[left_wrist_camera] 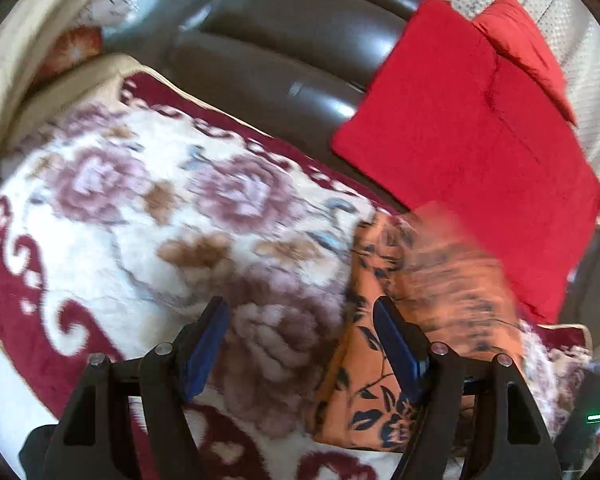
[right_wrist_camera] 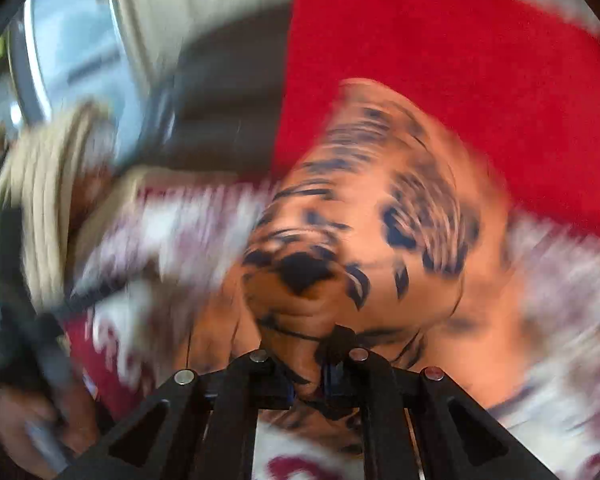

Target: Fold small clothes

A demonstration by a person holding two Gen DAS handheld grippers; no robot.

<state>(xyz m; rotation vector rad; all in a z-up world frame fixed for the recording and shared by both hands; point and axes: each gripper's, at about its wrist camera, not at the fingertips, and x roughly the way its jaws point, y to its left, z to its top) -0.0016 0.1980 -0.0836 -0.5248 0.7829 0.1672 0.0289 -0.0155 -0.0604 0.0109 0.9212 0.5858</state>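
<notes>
Right gripper (right_wrist_camera: 314, 376) fingers pinching orange floral garment (right_wrist_camera: 364, 240), apparently lifted; left gripper (left_wrist_camera: 300, 344) fingers spread, empty.

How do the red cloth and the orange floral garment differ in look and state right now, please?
The red cloth is plain and lies folded flat; the orange floral garment carries a dark leaf print and hangs bunched. The red cloth is untouched, while the orange floral garment is pinched in the shut right gripper. Both are soft fabric items.
</notes>
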